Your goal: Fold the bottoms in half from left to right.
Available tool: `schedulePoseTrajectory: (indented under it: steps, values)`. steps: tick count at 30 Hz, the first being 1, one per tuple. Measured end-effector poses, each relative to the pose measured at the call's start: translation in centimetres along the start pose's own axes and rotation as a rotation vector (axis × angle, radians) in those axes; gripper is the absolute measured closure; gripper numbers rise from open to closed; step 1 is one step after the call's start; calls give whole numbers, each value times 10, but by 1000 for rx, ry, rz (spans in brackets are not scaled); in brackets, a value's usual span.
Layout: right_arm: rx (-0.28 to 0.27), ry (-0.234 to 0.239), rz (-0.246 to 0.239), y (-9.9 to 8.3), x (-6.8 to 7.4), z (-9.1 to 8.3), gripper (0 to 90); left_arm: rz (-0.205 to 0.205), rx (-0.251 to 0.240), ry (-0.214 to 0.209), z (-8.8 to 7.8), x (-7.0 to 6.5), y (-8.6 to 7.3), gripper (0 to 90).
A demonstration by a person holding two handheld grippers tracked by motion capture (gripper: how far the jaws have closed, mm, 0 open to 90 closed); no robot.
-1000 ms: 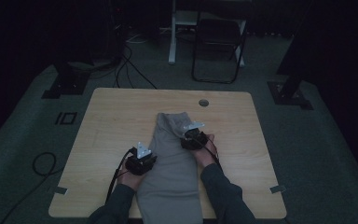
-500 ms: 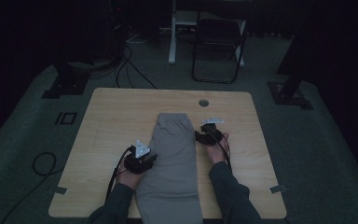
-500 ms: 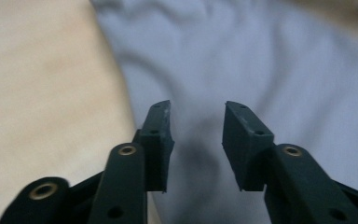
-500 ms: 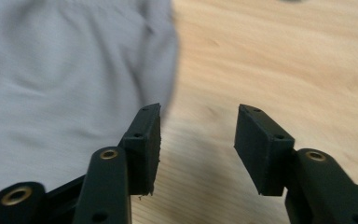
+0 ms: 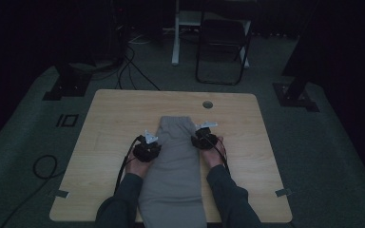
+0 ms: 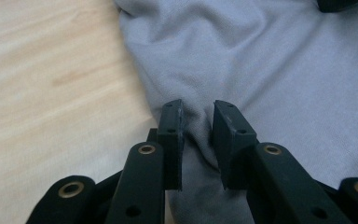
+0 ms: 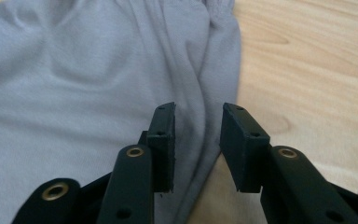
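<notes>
Dark floor goes all around a light wooden table (image 5: pixel 114 123). On the table lies a grey cloth (image 5: pixel 175 166), folded into a long strip. It sits in the middle of the table and runs from the person's edge up toward a small round hole (image 5: pixel 207 104) in the far part of the table top. A black chair (image 5: pixel 221 42) stands on the floor past the far edge of the table, and black cables (image 5: pixel 133 66) lie on the floor near it.

2 hands hold 2 grippers, 1 on each long side of the cloth. The left gripper (image 5: pixel 146 148) is at the cloth's left edge. Its jaws have just been closing, and the left gripper view shows a fold of the cloth squeezed between the black pads (image 6: pixel 172 140). The right gripper (image 5: pixel 203 137) is at the cloth's right edge. Its jaws have just been closing too. The right gripper view shows the cloth's edge between its pads (image 7: pixel 163 144), but they are a bit apart and do not press on it yet.
</notes>
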State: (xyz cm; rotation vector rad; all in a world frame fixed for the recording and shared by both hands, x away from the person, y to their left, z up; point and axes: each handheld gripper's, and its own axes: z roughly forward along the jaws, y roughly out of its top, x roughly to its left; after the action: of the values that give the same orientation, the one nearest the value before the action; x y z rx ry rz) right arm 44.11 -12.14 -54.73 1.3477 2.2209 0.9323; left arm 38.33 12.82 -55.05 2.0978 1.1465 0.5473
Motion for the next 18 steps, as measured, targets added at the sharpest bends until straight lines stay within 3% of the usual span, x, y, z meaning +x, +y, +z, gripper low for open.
schedulePoseTrajectory:
  steps: [4, 7, 9, 10, 13, 18]
  values:
    - [-16, 15, -27, -17, 8, -14, 664, 20, 0, -3, -11, -8, -10, 736]
    - [-35, 33, -49, -33, 14, -27, 665, 32, -14, -25, -27, -19, -27, 735]
    - [-39, 40, -58, -37, 14, -30, 664, 34, -25, -31, -31, -22, -32, 735]
    - [-40, 56, -70, -43, 15, -36, 664, 15, -35, -46, -37, -26, -39, 735]
    - [-44, 69, -77, -48, 15, -40, 664, 22, -24, -51, -41, -30, -41, 735]
    - [-65, 62, -69, -51, 16, -40, 665, -2, -32, -57, -42, -31, -43, 736]
